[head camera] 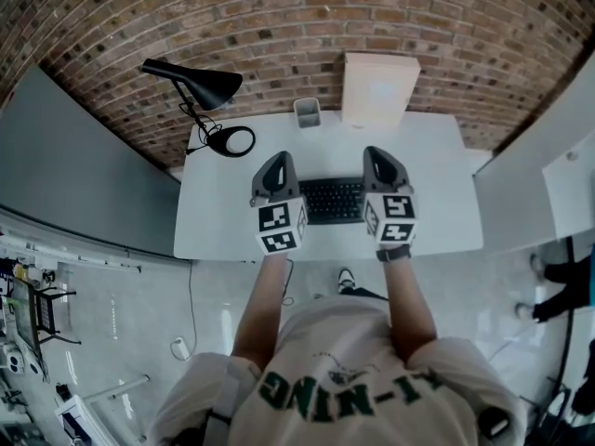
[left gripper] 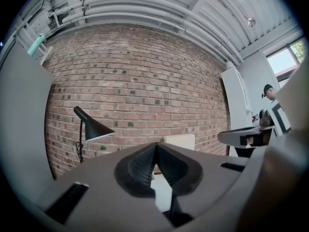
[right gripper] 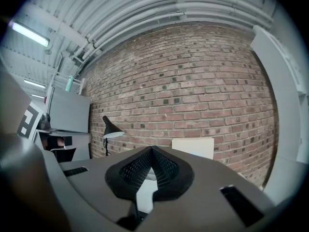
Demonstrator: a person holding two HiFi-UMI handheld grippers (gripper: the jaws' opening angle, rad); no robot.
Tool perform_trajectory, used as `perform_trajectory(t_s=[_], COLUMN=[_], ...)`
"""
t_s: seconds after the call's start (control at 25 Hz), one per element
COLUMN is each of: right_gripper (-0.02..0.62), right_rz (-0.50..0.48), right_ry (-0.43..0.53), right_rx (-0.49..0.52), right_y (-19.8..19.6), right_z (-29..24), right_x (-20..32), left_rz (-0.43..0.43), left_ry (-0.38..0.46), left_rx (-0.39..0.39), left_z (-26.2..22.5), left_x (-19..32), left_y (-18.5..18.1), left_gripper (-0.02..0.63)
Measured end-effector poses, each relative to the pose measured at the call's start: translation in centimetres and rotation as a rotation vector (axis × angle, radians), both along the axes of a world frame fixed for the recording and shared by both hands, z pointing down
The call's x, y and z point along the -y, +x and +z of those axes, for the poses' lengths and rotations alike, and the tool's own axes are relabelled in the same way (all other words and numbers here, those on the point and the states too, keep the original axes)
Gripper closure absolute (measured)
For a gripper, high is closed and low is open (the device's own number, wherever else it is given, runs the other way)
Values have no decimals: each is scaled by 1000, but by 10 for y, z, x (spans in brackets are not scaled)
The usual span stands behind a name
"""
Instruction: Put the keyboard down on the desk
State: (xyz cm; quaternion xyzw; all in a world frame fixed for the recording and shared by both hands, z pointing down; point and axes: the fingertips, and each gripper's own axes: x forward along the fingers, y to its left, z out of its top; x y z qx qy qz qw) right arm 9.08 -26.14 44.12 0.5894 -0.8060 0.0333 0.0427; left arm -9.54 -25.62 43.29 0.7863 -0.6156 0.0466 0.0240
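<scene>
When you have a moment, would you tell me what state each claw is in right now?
Left claw: closed, tips together, nothing between them.
Right claw: closed, tips together, holding nothing.

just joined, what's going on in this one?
A person stands at a white desk with a gripper in each hand. A black keyboard appears to lie flat on the desk between them. The left gripper and the right gripper sit at its two ends, both with jaws shut and nothing between them. The keyboard looks already set down. A black lamp stands at the back left.
</scene>
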Motion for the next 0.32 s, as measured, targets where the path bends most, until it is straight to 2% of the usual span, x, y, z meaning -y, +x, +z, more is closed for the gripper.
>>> perform_trajectory(t_s=[0.32], right_gripper=[594], right_rz=[-14], right_ry=[5], right_rx=[13], right_y=[3], right_z=[-4], right_x=[7], left_rz=[-4], left_ry=[-27], left_rx=[-16], left_z=[5], left_x=[6], left_y=[5], left_gripper=[604])
